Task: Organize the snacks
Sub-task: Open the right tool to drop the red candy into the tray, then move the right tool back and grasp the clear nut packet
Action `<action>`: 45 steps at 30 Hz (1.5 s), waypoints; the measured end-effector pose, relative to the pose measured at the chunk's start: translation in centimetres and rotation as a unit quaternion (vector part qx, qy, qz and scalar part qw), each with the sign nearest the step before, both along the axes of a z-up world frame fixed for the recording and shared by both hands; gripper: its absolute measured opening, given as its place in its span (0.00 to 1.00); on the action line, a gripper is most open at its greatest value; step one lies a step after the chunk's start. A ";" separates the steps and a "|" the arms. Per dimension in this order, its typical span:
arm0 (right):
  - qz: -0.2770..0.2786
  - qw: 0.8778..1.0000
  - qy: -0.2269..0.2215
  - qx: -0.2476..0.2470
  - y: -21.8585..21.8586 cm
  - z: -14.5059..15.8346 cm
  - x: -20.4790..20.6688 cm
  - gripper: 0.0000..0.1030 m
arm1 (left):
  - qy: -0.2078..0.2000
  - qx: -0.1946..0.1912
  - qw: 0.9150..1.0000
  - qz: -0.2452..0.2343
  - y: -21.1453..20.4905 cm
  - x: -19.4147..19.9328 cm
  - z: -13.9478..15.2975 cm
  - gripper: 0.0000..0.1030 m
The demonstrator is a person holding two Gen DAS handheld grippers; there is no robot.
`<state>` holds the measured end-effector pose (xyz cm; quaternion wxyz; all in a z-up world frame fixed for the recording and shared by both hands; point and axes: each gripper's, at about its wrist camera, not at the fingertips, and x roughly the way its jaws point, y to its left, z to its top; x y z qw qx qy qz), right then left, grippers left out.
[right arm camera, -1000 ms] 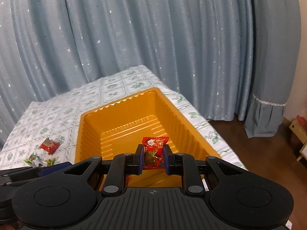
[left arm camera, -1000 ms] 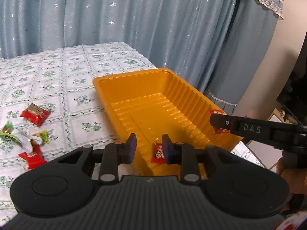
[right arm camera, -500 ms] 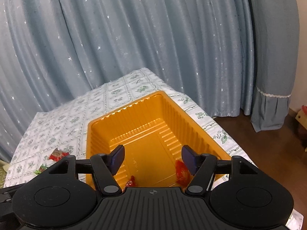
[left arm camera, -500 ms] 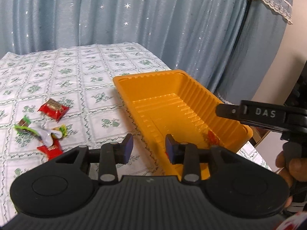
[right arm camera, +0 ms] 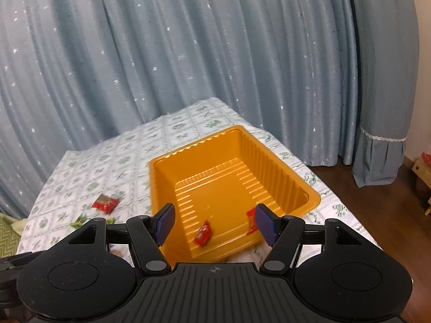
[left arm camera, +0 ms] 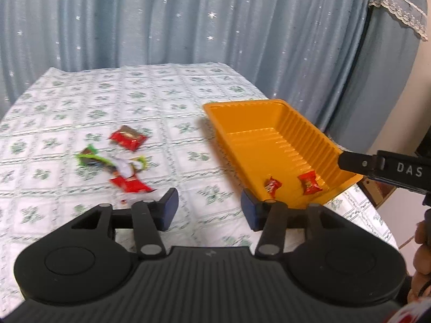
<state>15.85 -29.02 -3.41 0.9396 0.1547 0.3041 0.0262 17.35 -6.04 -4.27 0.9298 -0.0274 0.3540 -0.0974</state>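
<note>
Snacks still loose lie on the table left of the orange tray; we should steer the empty, opening left tool there, picking one wrapper, possibly overlapping. Two red candies rest inside. Right tool hangs released above it.

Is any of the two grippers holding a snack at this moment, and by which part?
Nothing is held. The left gripper is opening over bare tablecloth; the right gripper stands open above the orange tray.
</note>
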 end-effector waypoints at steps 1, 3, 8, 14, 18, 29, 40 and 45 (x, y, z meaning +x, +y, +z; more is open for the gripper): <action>0.003 1.000 -0.001 -0.001 0.3 0.2 -0.4 0.64 | -0.001 0.002 1.000 0.003 0.3 -0.5 0.2 0.49; 0.010 1.000 -0.001 -0.001 1.0 0.4 -1.2 0.64 | -0.002 0.003 1.000 0.011 1.0 -1.3 0.7 0.49; 0.024 1.000 0.001 -0.001 2.6 0.8 -2.8 0.64 | -0.006 0.008 1.000 0.026 2.5 -3.1 1.5 0.55; 0.041 0.999 0.003 -0.002 4.3 1.1 -3.7 0.64 | -0.009 0.011 0.999 0.042 4.1 -4.4 2.0 0.63; 0.051 0.999 0.003 -0.005 5.4 1.3 -4.2 0.64 | -0.009 0.012 0.999 0.052 5.1 -4.8 1.9 0.69; 0.084 0.996 0.013 -0.009 8.3 -0.4 -3.6 0.64 | 0.002 0.017 0.996 0.086 8.7 -5.4 0.1 0.85; 0.141 0.990 0.028 -0.011 13.2 -4.1 -1.4 0.64 | 0.027 0.018 0.992 0.126 13.6 -3.8 -2.8 0.86; 0.157 0.987 0.033 -0.016 15.4 -5.6 0.3 0.63 | 0.033 0.015 0.990 0.135 15.2 -2.4 -3.8 0.86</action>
